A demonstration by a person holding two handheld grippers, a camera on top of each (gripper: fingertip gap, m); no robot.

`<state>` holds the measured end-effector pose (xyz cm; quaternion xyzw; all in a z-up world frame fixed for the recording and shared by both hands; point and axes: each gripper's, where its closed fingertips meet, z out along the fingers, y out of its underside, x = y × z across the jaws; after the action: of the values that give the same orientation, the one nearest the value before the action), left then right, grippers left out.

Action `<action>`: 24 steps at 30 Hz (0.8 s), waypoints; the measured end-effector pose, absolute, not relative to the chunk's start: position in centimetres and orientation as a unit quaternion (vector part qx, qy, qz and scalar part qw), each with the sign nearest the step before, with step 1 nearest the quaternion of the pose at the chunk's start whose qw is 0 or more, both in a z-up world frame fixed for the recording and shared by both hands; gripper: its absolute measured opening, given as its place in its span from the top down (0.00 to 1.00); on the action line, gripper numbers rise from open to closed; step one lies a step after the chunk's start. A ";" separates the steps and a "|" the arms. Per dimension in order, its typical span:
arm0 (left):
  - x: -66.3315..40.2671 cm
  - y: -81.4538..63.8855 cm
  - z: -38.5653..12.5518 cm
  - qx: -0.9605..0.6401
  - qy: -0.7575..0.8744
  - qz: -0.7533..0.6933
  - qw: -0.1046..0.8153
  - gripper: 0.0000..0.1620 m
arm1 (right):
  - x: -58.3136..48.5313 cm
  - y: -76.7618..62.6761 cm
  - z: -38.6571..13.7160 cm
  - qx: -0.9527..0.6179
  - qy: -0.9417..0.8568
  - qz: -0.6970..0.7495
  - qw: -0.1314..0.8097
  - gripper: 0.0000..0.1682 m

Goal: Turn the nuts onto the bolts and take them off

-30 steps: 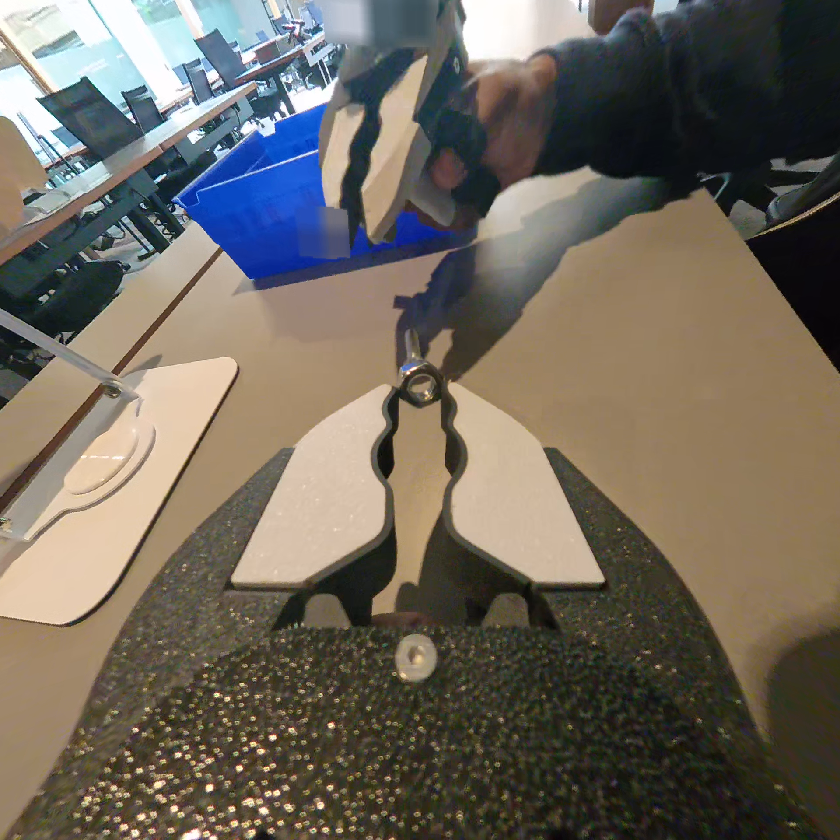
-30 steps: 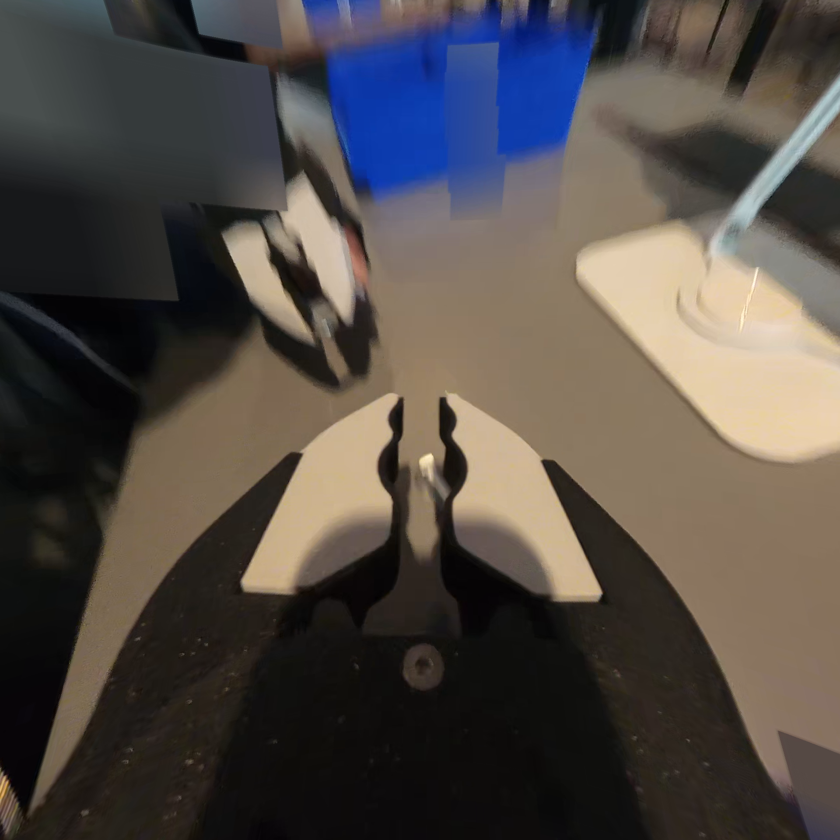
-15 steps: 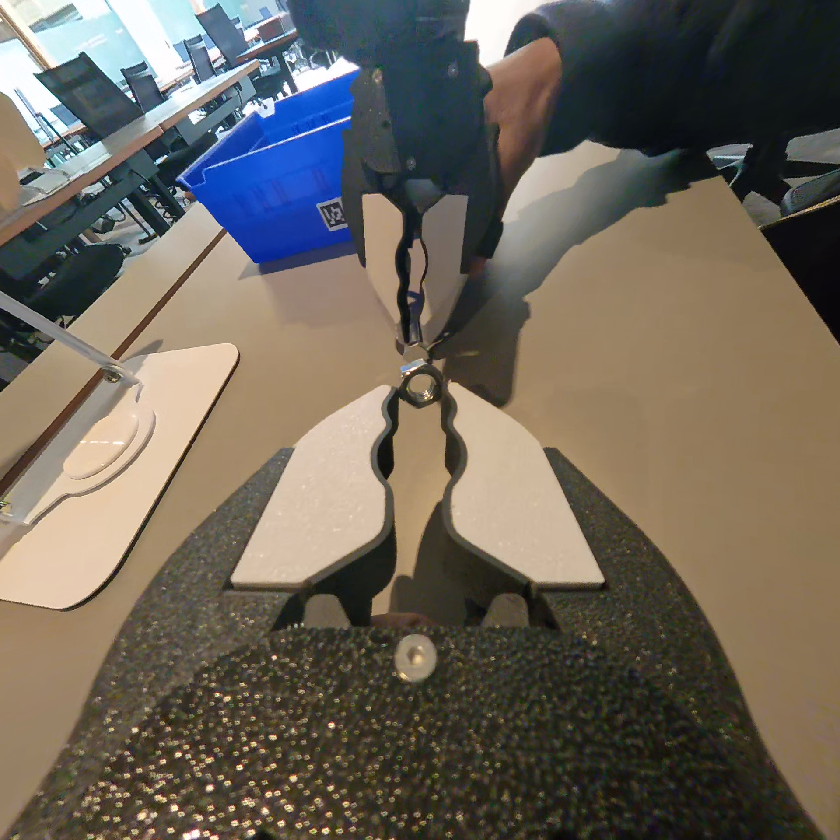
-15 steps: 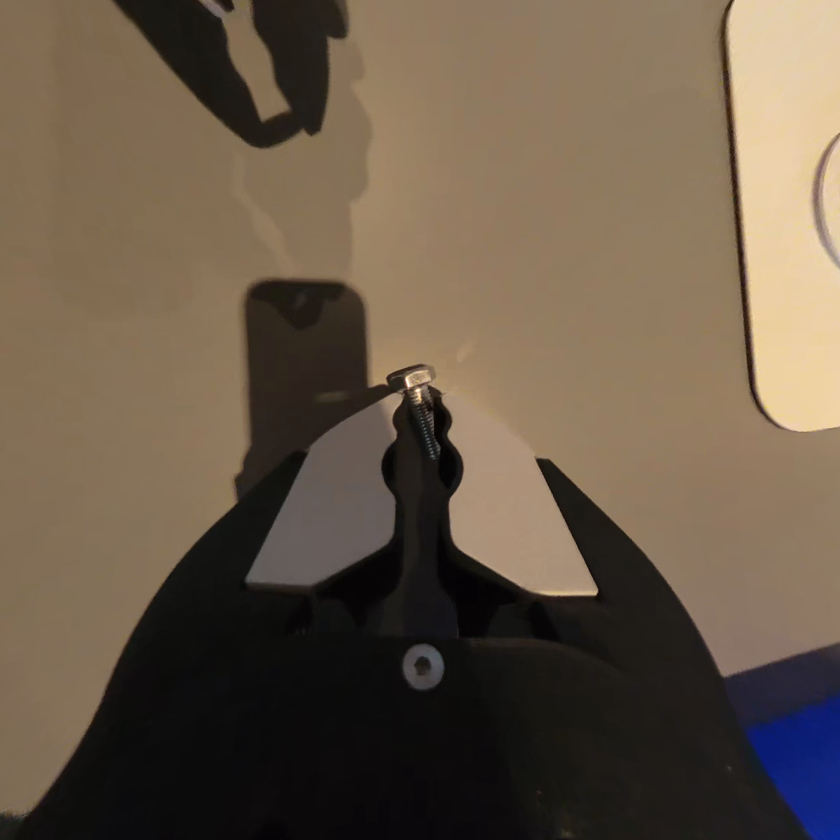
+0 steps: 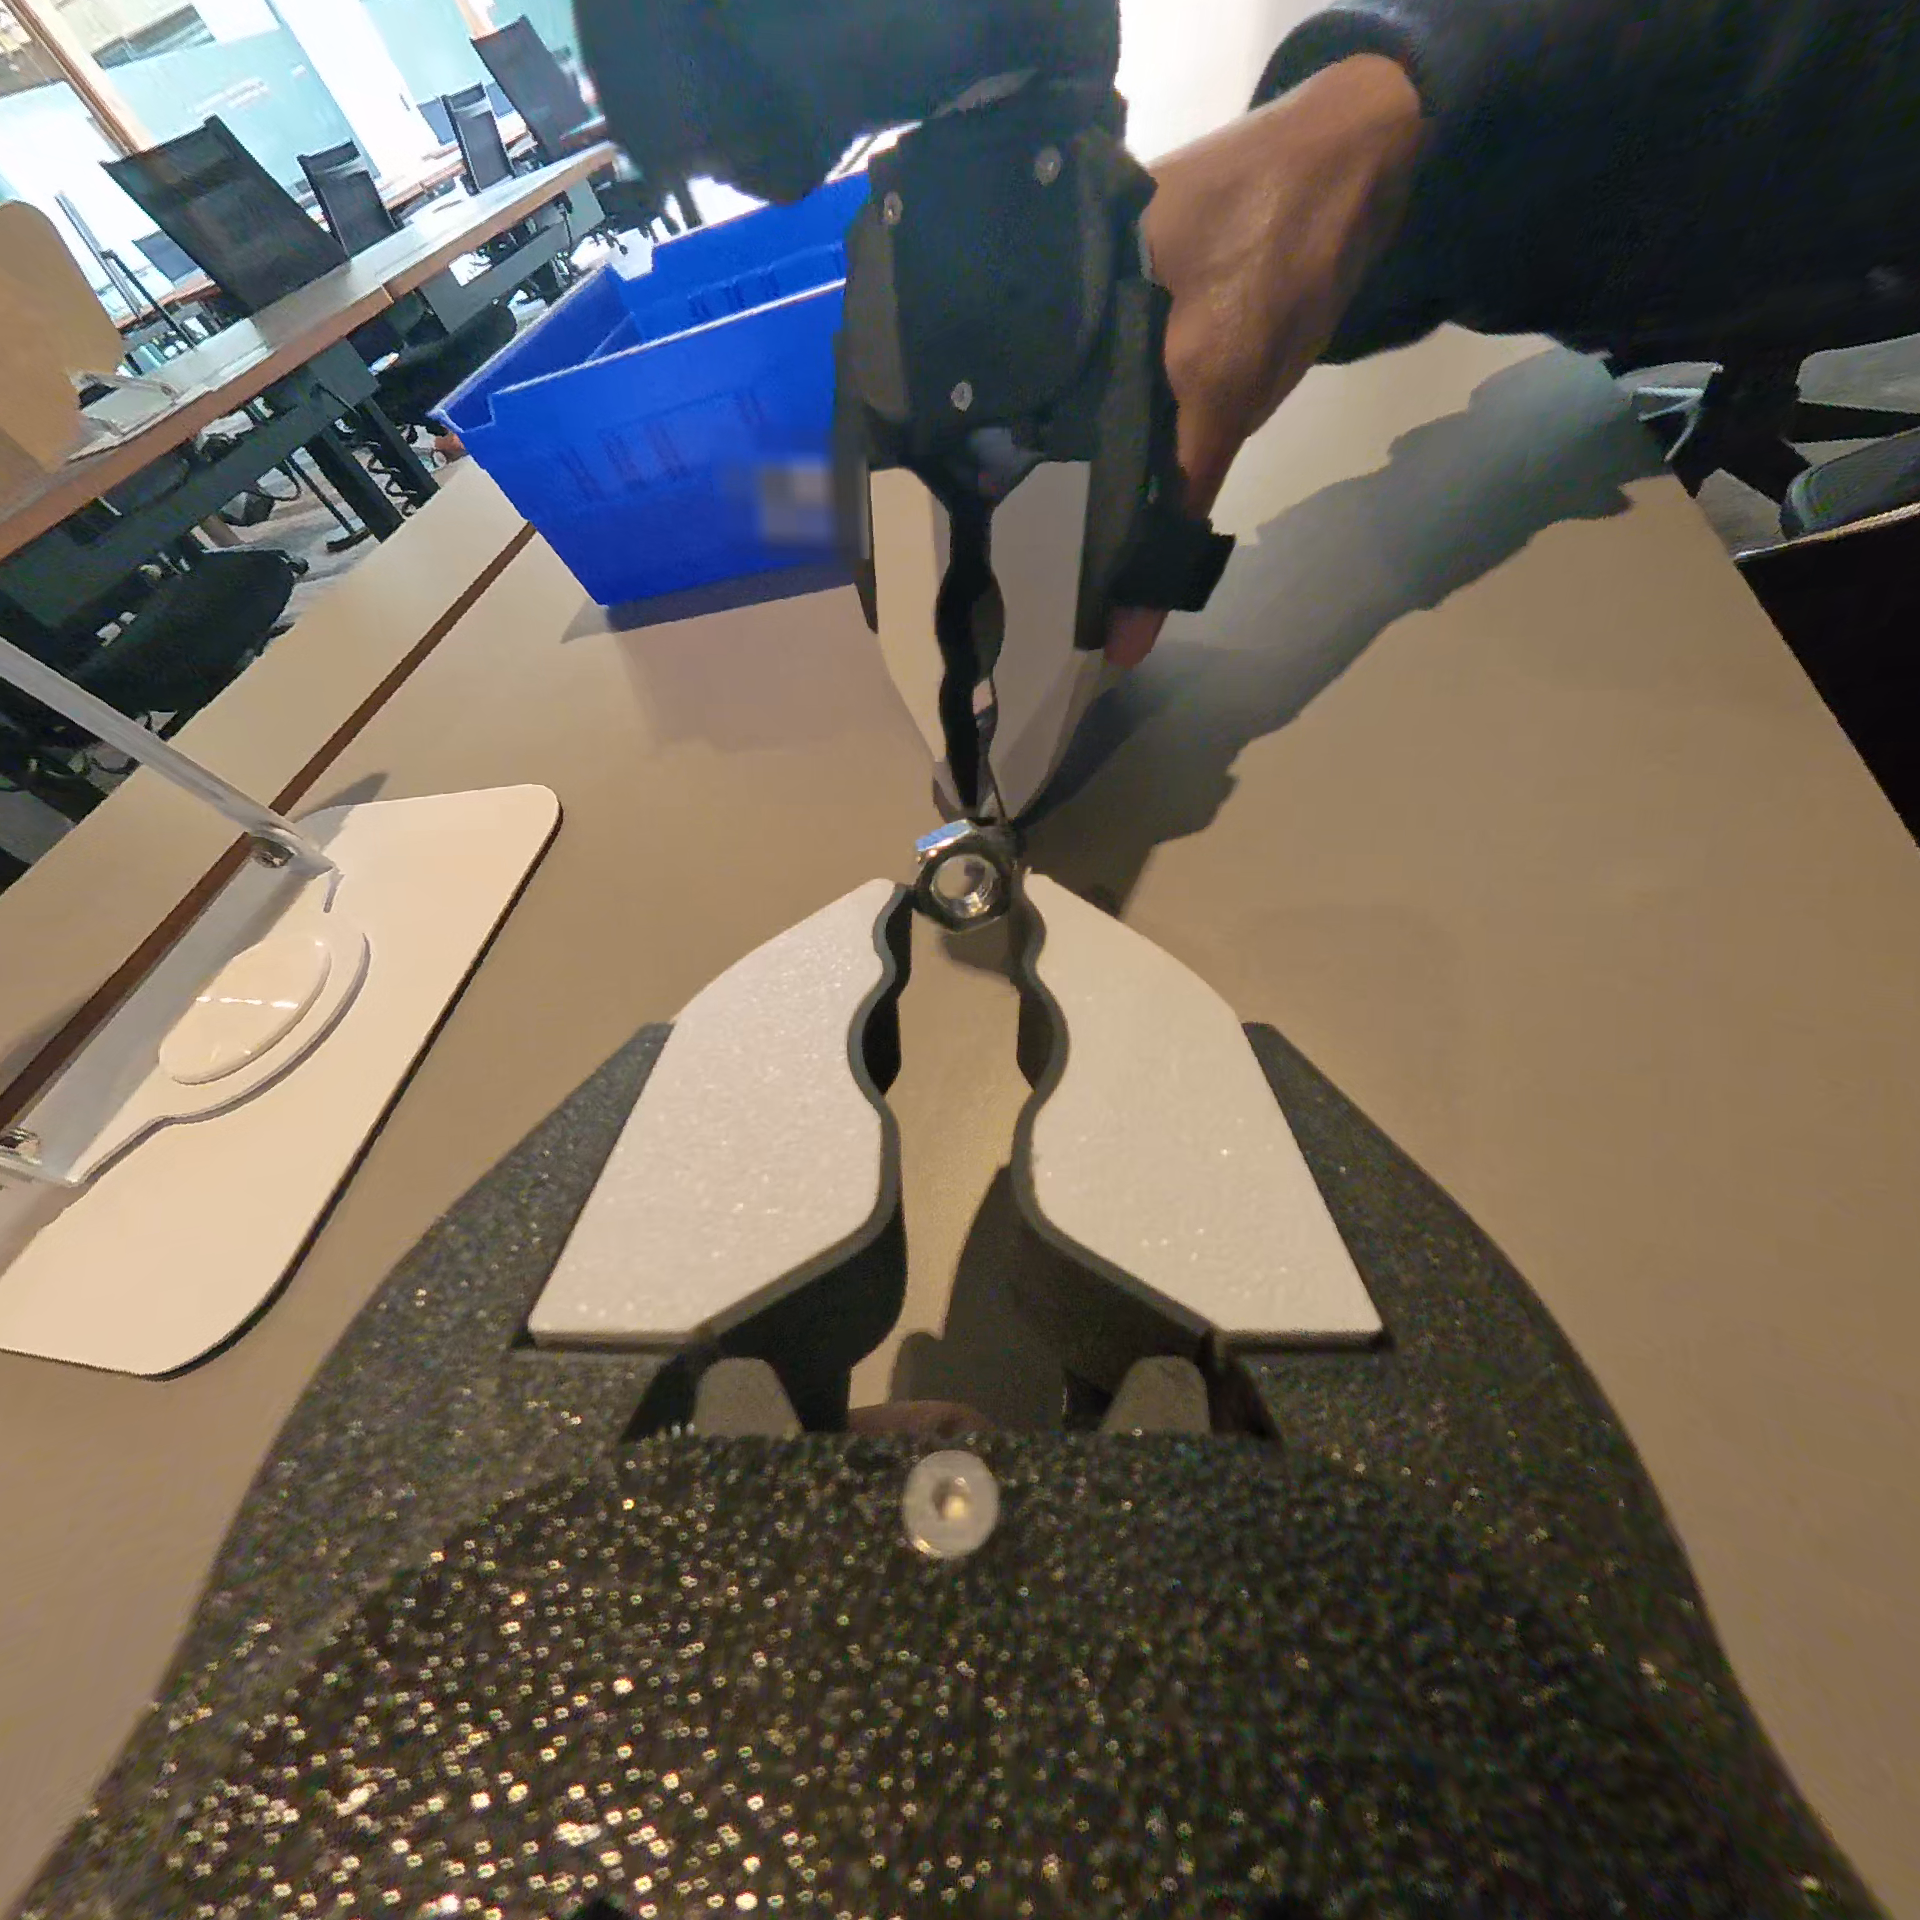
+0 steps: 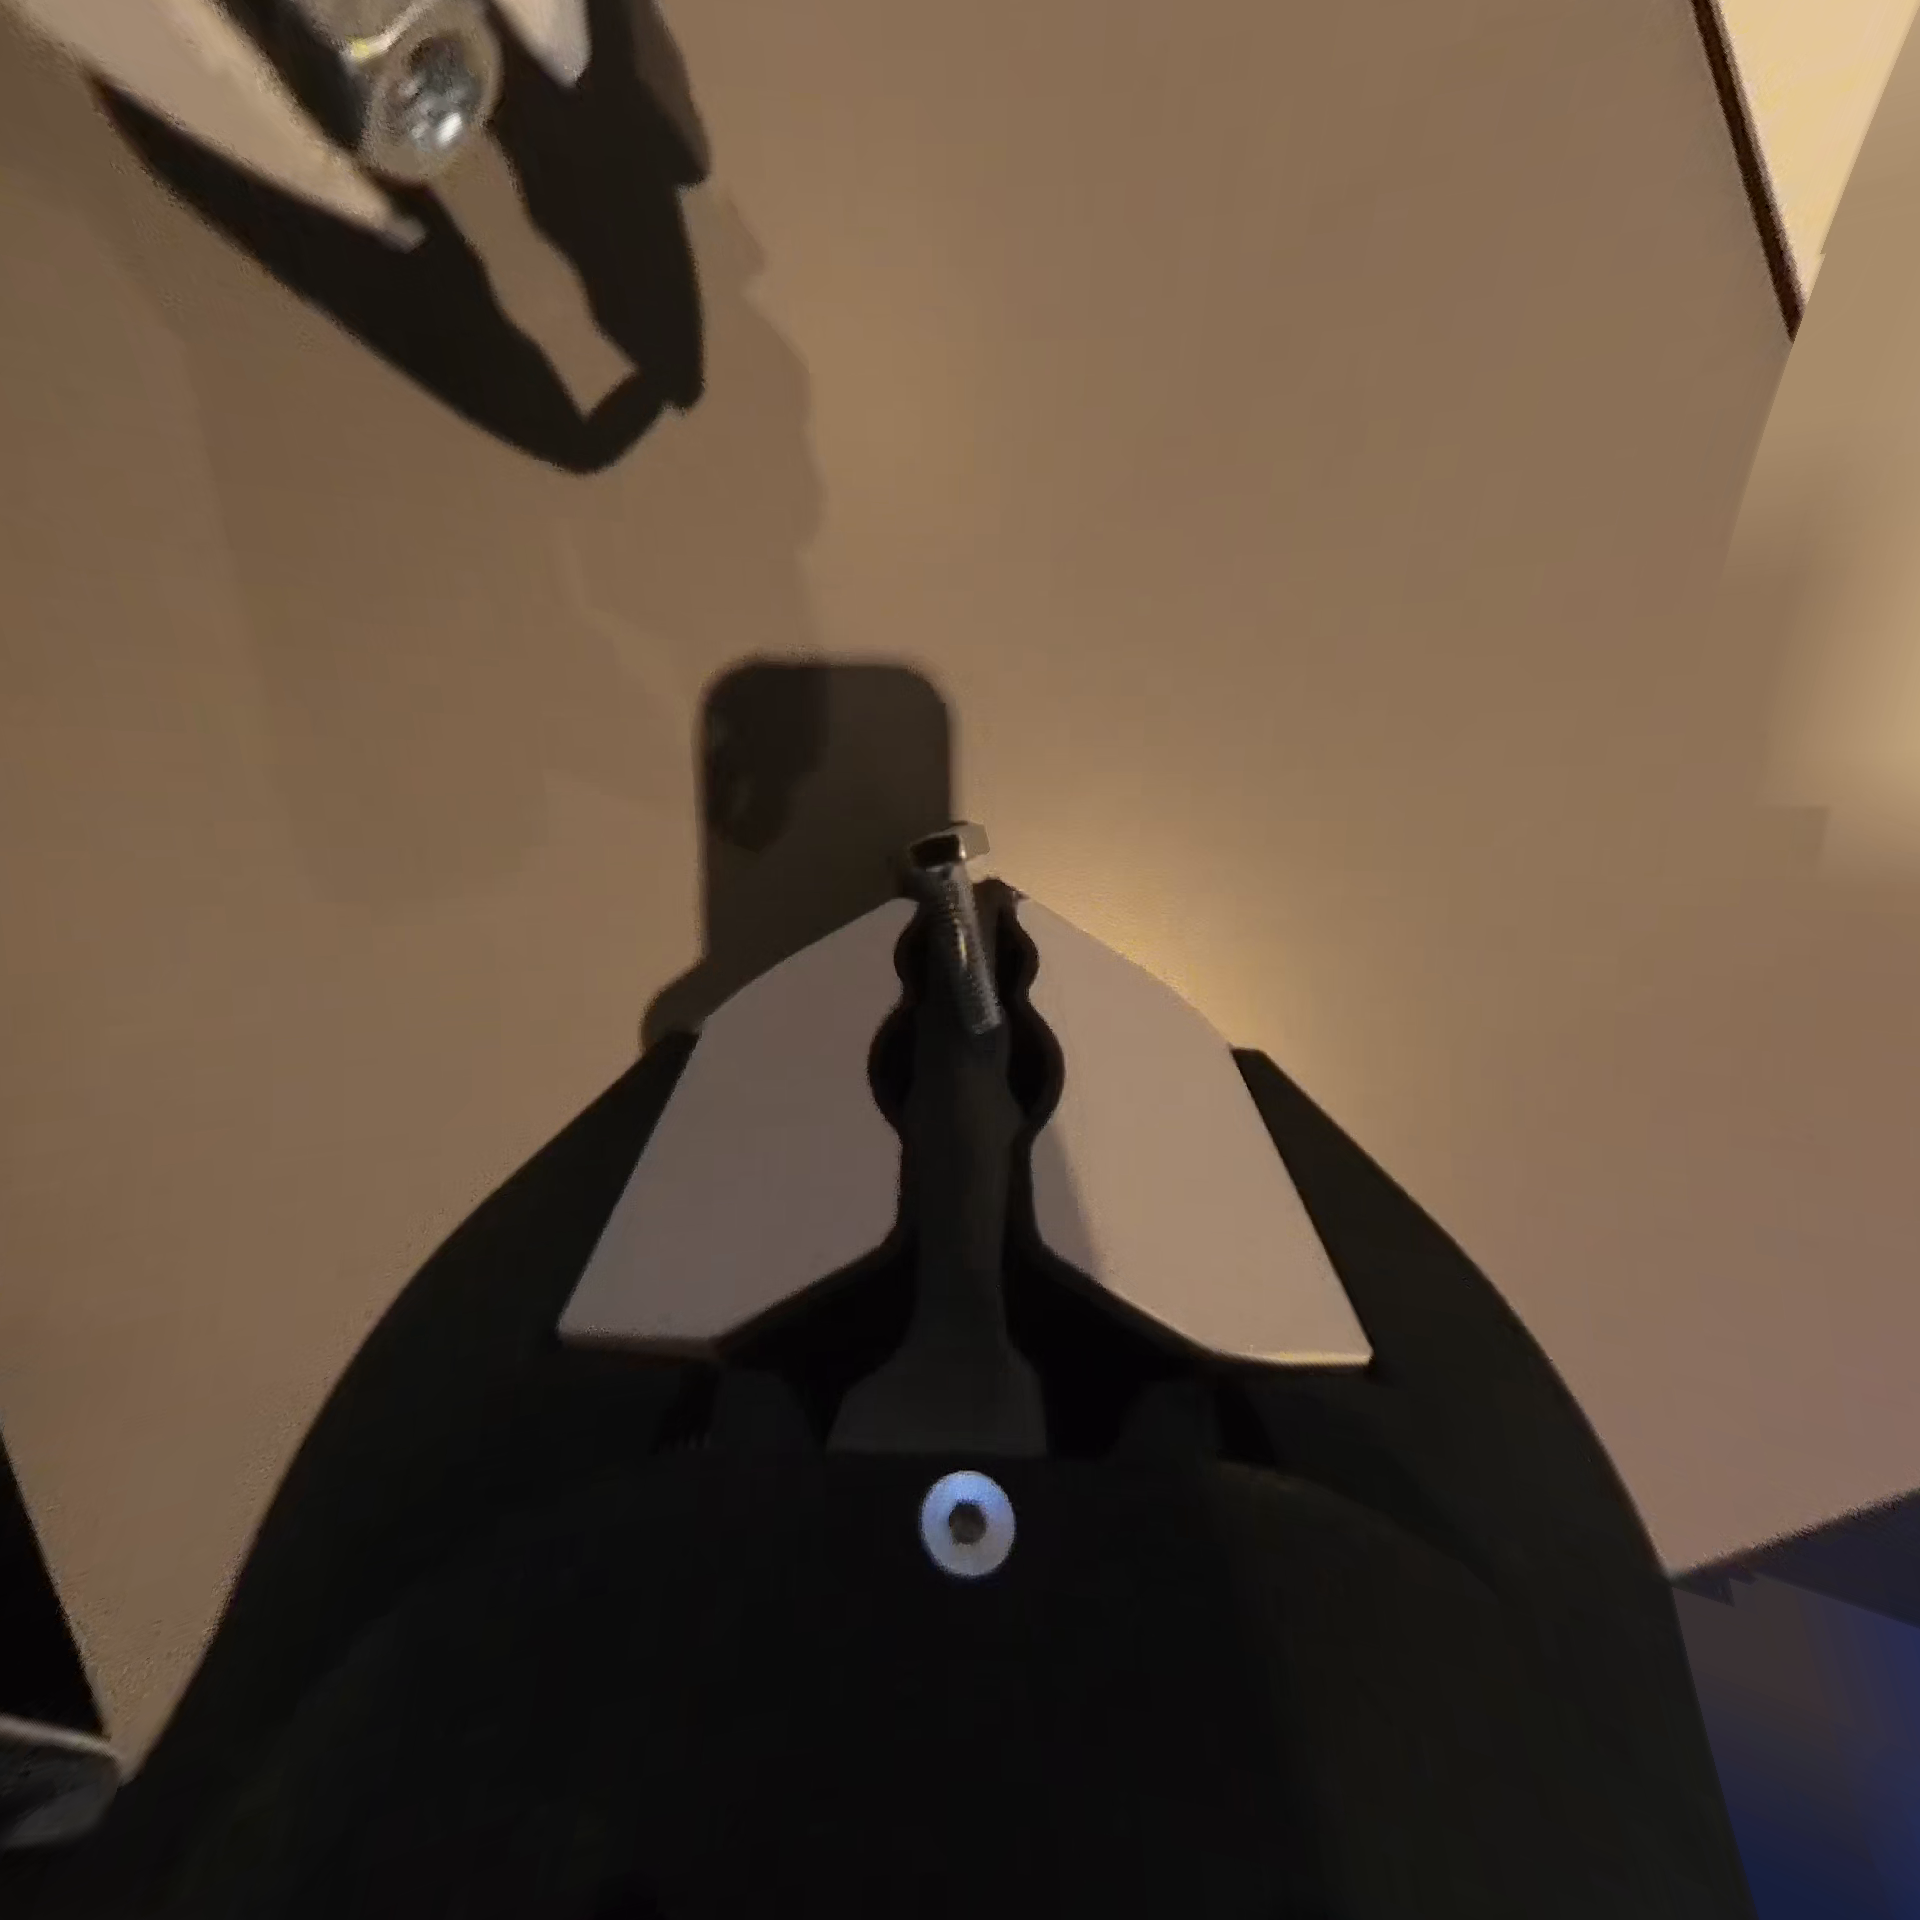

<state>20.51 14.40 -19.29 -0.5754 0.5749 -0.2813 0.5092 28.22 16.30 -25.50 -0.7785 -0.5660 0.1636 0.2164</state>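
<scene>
My left claw (image 5: pixel 961 894) is closed on a small silver hexagonal steel nut (image 5: pixel 963 883), pinched at the very tips with its bore facing the camera. My right claw (image 6: pixel 961 914) is clamped narrow on a short silver hex-head bolt (image 6: pixel 954 935), gripped by the shank with the head poking beyond the tips, above the tan counter (image 5: pixel 1455 935). The two parts sit close together, yet I judge the threading not begun: nut and bolt look apart, though the angle is poor. Both winding on and removal remain.
</scene>
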 end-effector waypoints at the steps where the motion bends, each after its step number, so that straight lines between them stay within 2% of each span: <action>1: 20.4 14.4 -19.2 -0.576 0.573 -0.282 0.511 0.89 | 28.4 16.3 -25.2 -0.765 -0.584 0.161 0.219 0.92; 6: 20.1 14.7 -18.7 -0.577 0.565 -0.282 0.518 0.89 | 28.5 16.5 -22.9 -0.633 -0.723 0.108 0.256 0.90; 10: 19.8 15.0 -18.5 -0.580 0.558 -0.281 0.523 0.89 | 28.2 16.1 -22.4 -0.384 -0.874 0.006 0.298 0.89; 17: 18.8 16.0 -18.3 -0.590 0.541 -0.277 0.532 0.89 | 28.7 16.4 -22.9 -0.188 -0.960 -0.066 0.198 0.79; 24: 18.2 16.6 -18.0 -0.596 0.528 -0.277 0.538 0.89 | 29.2 17.1 -23.8 0.019 -0.982 -0.152 0.106 0.78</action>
<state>18.17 16.59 -18.03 -0.5962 0.5278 -0.2772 0.5377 29.20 17.08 -23.79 0.0193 -0.9824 -0.1522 0.1063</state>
